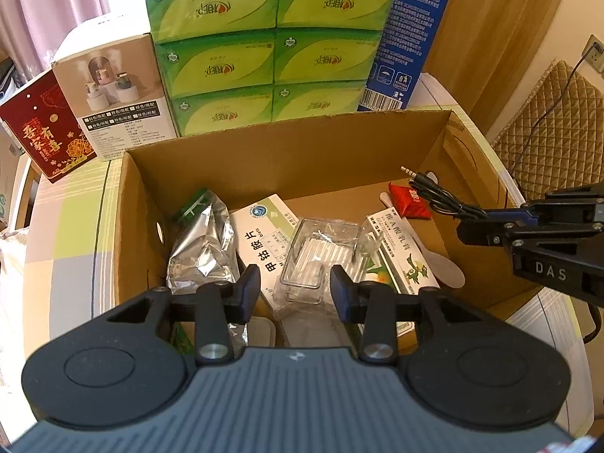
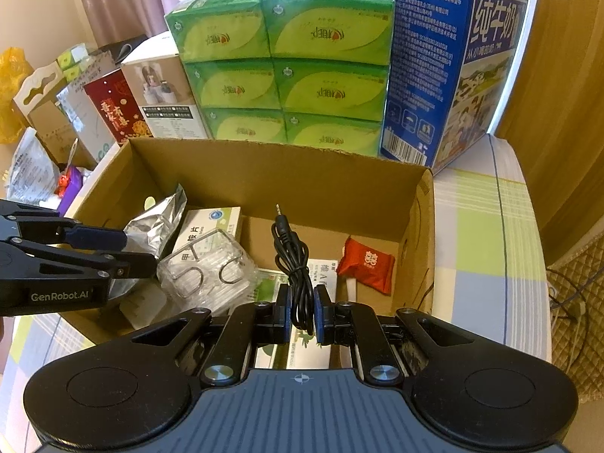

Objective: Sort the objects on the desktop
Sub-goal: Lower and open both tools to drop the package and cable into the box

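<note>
Right tongs point(image 2: 302, 317) are squeezed tight on a black audio cable point(image 2: 292, 260). Its folded bundle stands up between the blue pads, long way running up and away from the camera. The little metal plug point(image 2: 278, 209) is at the top and points at the far wall of the cardboard box point(image 2: 287, 173). The cable hangs over the inside of the box, above the things lying there.

From the left camera, the same cable point(image 1: 434, 192) sticks out sideways from the right tongs point(image 1: 472, 222), with the plug tip pointing up and to the left.

Left tongs point(image 1: 295, 290) are wide apart and hold nothing. They hang over the near part of the box, right above a clear plastic case point(image 1: 321, 256).

Inside the box there is a shiny silver bag point(image 1: 204, 249) on the left, then a white medicine box point(image 1: 260, 241), the clear case, and a long white and green box point(image 1: 400, 253). A red packet point(image 1: 409, 200) lies near the far right corner, next to a white spoon point(image 1: 445, 268).

Behind the box stand green tissue packs point(image 1: 271, 45), a blue milk carton point(image 2: 449, 71), a white box point(image 1: 120, 94) and a dark red box point(image 1: 45, 132). They all sit on a tabletop point(image 2: 479, 234) with a checked cloth.
</note>
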Demonstrator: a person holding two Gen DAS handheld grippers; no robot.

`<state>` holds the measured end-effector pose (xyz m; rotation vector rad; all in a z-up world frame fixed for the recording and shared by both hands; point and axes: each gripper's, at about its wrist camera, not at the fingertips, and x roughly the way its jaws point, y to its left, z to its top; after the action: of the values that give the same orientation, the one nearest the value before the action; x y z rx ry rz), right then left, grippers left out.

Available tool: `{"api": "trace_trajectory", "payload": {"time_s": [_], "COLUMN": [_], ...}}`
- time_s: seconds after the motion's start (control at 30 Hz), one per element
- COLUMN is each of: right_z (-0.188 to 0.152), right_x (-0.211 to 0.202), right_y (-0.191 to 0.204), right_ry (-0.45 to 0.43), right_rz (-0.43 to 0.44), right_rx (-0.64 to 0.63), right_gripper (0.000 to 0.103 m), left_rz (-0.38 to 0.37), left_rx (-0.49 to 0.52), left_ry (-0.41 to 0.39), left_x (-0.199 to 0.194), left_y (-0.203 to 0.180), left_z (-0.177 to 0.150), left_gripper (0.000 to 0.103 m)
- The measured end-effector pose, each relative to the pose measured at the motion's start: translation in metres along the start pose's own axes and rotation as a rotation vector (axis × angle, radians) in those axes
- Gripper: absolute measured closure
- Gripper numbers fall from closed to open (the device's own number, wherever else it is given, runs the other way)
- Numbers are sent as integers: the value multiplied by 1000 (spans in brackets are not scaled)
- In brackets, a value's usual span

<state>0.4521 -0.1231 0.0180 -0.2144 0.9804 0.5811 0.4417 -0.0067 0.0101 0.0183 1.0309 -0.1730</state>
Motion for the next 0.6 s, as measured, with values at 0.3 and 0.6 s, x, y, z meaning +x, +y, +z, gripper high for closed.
{"api": "trace_trajectory", "payload": {"time_s": [0.3,0.6], "right_z": [0,1], "right_x": [4,7], "right_y": [-1,-3], "right_ry": [8,0], "right_rz": [1,10], "right_rx": [10,23], "right_gripper": [94,94], "left_rz": [1,1], "left_rx": [-8,-8], "left_ry": [6,7], "left_x": [3,3], "left_y": [3,5], "left_z": [-2,-3], "left_gripper": [69,69]}}
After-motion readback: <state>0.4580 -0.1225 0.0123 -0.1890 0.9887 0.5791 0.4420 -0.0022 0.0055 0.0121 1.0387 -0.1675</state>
